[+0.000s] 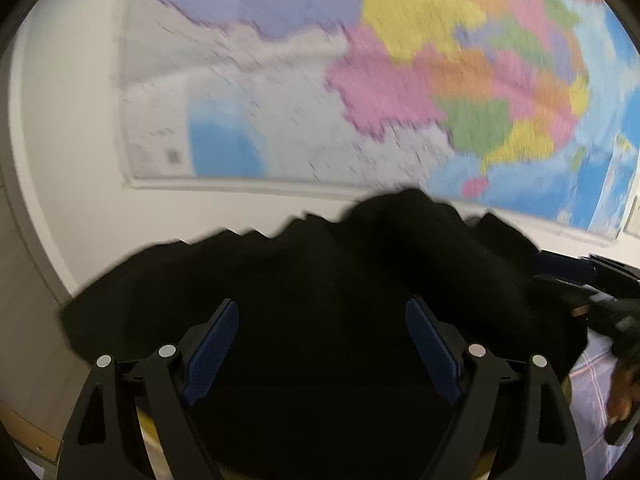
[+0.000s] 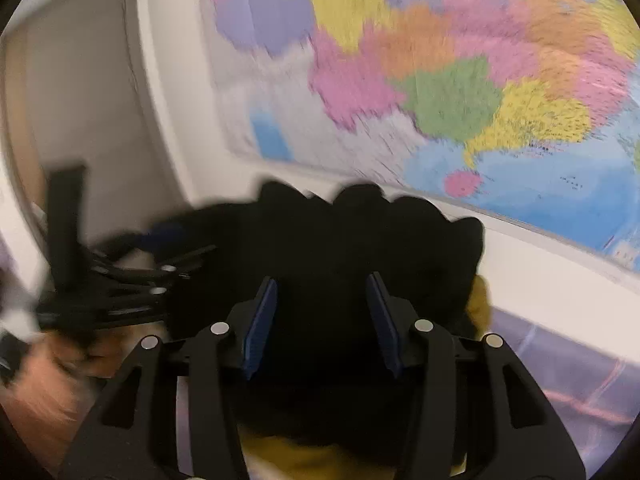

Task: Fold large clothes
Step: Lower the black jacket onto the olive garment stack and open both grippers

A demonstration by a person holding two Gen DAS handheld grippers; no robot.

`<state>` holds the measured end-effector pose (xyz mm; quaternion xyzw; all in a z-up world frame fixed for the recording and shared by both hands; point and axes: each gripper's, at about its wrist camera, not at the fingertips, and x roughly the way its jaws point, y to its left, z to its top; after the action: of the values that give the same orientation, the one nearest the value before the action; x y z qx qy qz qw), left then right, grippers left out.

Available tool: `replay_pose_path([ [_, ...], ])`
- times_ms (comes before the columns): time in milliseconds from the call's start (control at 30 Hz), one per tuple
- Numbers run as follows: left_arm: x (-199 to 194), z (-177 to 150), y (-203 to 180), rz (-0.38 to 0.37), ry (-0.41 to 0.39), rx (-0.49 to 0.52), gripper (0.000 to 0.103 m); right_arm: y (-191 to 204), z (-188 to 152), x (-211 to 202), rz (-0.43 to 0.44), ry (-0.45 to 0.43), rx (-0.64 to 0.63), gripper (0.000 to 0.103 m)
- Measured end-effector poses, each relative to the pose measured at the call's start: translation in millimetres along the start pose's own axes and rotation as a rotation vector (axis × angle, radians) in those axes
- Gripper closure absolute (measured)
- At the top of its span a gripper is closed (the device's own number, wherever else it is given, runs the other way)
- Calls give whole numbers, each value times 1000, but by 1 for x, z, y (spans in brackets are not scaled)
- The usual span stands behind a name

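A large black garment [image 1: 320,272] lies heaped in front of both grippers, its top edge rumpled against the wall. My left gripper [image 1: 322,332] stands open and wide over it, and the blue pads [image 1: 214,344] do not press the cloth. In the right wrist view the same black garment [image 2: 352,240] fills the gap between the half-apart jaws of my right gripper [image 2: 323,316]. Blur and dark cloth hide whether its pads [image 2: 262,320] press. Each gripper also shows in the other's view: the right gripper [image 1: 600,300] and the left gripper [image 2: 156,280].
A yellow cloth [image 2: 480,304] peeks out under the black one. The table has a lilac checked cover [image 2: 568,384]. A big coloured map [image 1: 360,60] hangs on the white wall right behind. A person's hand [image 2: 36,384] holds the left gripper. A door frame [image 2: 24,100] stands at the left.
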<state>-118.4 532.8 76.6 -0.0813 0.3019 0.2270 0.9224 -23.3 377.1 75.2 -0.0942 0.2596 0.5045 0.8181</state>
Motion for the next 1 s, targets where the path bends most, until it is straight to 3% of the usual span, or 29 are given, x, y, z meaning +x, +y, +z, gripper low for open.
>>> replay_pose_path([
  [67, 23, -4, -4, 6, 68, -18, 21, -13, -18, 19, -16, 88, 36, 65],
  [133, 43, -10, 0, 29, 121, -45, 21, -31, -34, 23, 30, 142, 138, 70],
  [233, 45, -15, 6, 26, 119, -62, 21, -50, -51, 15, 92, 156, 240, 76],
  [300, 38, -16, 6, 26, 99, -55, 21, -52, -45, 0, 95, 140, 256, 74],
  [367, 29, -16, 6, 18, 80, -60, 21, -48, -38, -18, 110, 96, 245, 62],
  [567, -5, -24, -2, 0, 11, -48, 21, -13, -26, -49, 150, -38, 118, 55],
  [700, -19, -32, -16, 13, -15, -28, 19, 7, -29, -36, 154, 3, 35, 54],
  [833, -18, -40, -24, 28, -12, -5, 14, -3, -45, -5, 159, 105, 78, 56],
  [1000, -17, -49, -32, 69, -7, 6, 14, -5, -52, -10, 169, 83, 87, 52],
])
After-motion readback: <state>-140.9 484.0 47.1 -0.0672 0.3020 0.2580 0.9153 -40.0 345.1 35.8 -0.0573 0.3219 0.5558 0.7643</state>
